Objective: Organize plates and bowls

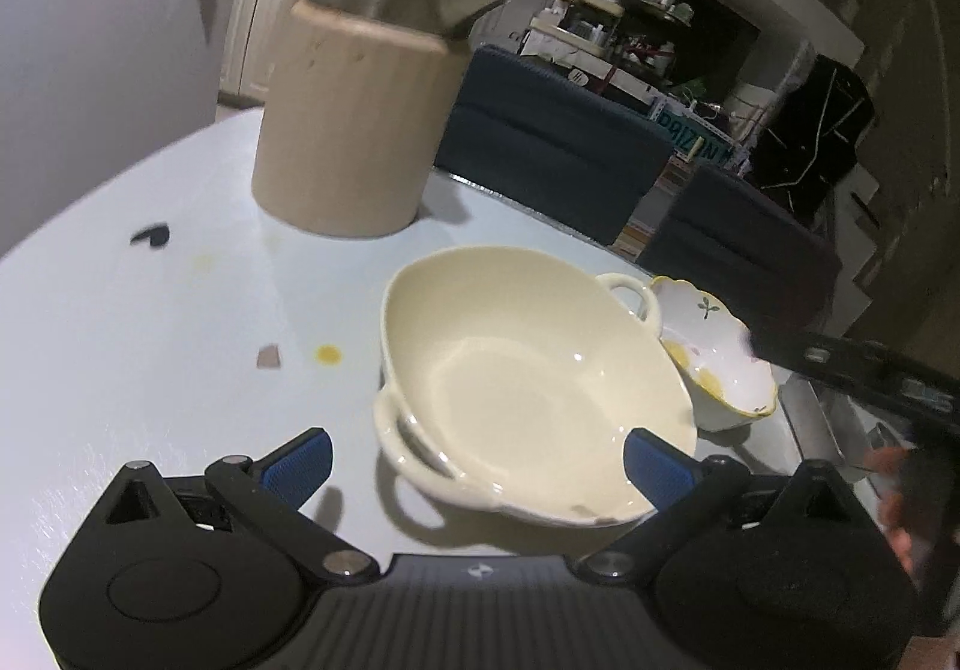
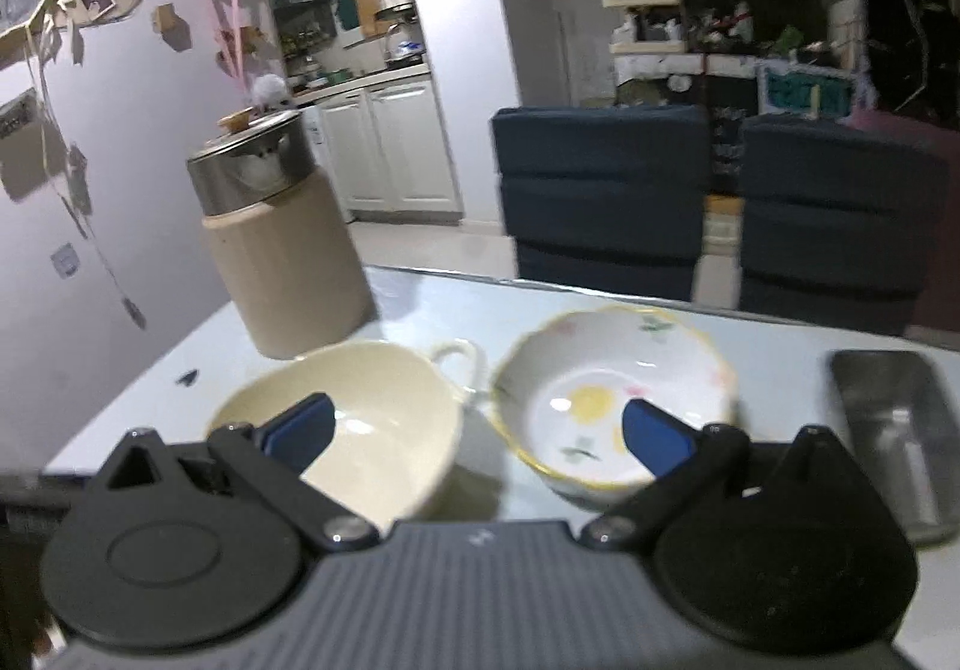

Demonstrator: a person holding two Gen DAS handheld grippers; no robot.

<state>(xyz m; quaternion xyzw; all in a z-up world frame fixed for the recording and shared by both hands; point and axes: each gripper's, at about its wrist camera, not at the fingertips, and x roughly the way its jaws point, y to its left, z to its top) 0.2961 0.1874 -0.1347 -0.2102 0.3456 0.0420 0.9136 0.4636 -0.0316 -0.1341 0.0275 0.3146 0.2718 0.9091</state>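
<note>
On the pale, glossy table (image 1: 120, 346) sit two bowls side by side, their rims just touching or nearly so; the cream two-handled bowl (image 1: 528, 382) is wide, smooth and glazed, with looped handles at opposite ends, and it holds nothing visible; the smaller white bowl (image 2: 606, 400) has a scalloped, yellow-edged rim and painted sprigs, with a yellow patch at its bottom that could be residue or decoration, I cannot tell which; behind them stands a tall beige jug (image 1: 354, 130) with a brushed metal top, spout and pale knob; a rectangular steel tray (image 2: 894, 430) lies to the right of the floral bowl, apparently empty; the left gripper (image 1: 480, 466) hangs with its blue-padded tongs spread wide around the near rim of the cream bowl, gripping nothing; the right gripper (image 2: 480, 436) is likewise spread wide above both bowls, empty.
</note>
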